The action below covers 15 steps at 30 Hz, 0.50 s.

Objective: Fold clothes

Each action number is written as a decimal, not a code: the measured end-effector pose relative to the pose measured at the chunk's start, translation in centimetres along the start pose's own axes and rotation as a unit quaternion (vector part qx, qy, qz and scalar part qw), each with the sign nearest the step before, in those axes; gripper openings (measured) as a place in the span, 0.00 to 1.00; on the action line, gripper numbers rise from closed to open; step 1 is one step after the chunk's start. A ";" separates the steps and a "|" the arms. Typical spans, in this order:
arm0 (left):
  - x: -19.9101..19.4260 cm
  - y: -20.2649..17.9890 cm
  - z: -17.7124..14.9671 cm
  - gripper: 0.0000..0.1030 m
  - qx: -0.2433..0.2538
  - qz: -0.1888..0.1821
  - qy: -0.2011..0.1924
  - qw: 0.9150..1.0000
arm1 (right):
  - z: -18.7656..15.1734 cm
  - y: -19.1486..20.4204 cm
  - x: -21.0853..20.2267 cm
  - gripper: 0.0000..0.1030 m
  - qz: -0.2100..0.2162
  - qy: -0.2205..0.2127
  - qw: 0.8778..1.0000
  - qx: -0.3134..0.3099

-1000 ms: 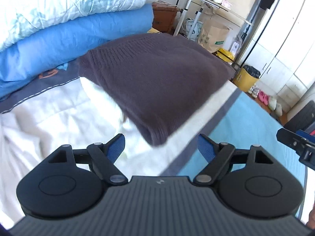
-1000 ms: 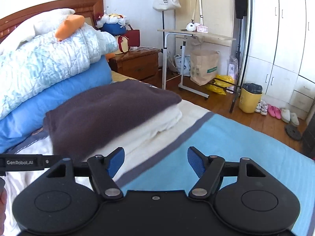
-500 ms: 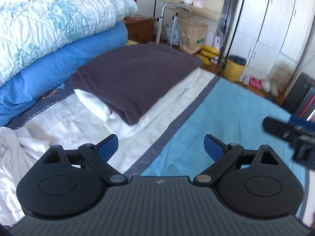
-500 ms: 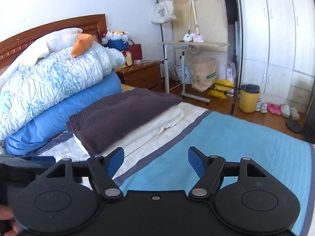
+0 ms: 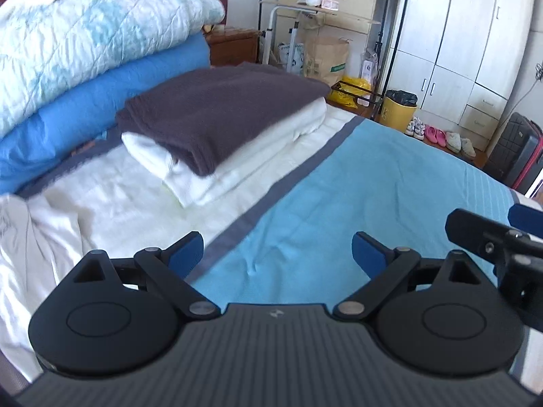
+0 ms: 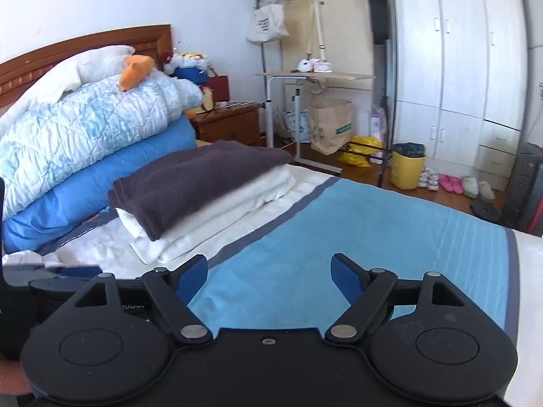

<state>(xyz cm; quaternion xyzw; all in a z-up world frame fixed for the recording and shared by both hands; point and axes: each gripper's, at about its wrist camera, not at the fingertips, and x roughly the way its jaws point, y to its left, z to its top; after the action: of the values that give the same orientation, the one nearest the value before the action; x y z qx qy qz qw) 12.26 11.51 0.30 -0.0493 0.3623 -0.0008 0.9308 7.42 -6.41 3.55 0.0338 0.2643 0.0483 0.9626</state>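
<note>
both the left gripper [image 5: 277, 250] and right gripper [image 6: 270, 274] have backed off, jaws spread and empty. the folded dark sweater [image 5: 217, 115] now sits farther off at 11 o'clock atop the white stack [image 5: 237, 173], so that piece looks finished; crumpled white clothing [image 5: 37, 230] waits at 9 o'clock.

Bed [image 5: 339, 183] with light-blue and white cover, grey stripe between. Lying directly on it: folded white garment [image 5: 237, 169] under a dark sweater [image 5: 217, 112], crumpled white clothing [image 5: 37, 234] at left. Rolled blue quilt [image 5: 95, 101] behind.
</note>
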 end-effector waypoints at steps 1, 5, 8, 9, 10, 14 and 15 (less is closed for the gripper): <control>-0.2 -0.2 -0.3 0.93 0.001 0.002 -0.001 1.000 | -0.2 -0.2 -0.2 0.87 0.001 -0.003 1.000 0.012; -1.0 -0.8 -1.6 0.93 0.005 0.012 -0.003 1.000 | -1.0 -0.5 -0.6 0.88 -0.015 -0.007 0.999 0.030; -1.3 -1.0 -2.1 0.93 0.009 0.019 -0.003 1.000 | -1.8 -0.6 -0.8 0.88 -0.025 -0.004 0.999 0.038; -1.2 -1.1 -2.2 0.93 0.012 0.022 -0.003 1.000 | -2.0 -0.7 -0.9 0.88 -0.021 0.000 0.999 0.044; -1.2 -1.2 -2.3 0.93 0.017 0.031 -0.003 0.999 | -2.2 -0.7 -1.0 0.88 -0.014 0.002 0.999 0.049; -1.3 -1.4 -2.1 0.93 0.027 0.038 -0.002 0.999 | -2.6 -0.2 -0.8 0.88 -0.011 0.013 0.999 0.045; -1.4 -1.4 -2.1 0.93 0.027 0.036 -0.002 0.999 | -2.7 0.0 -0.8 0.88 -0.014 0.014 0.999 0.042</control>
<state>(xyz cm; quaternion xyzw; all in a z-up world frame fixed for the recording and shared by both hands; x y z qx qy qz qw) 9.92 9.98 -0.17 -0.0105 0.3617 0.0233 0.9320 5.40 -6.39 1.65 0.0694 0.2802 0.0243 0.9571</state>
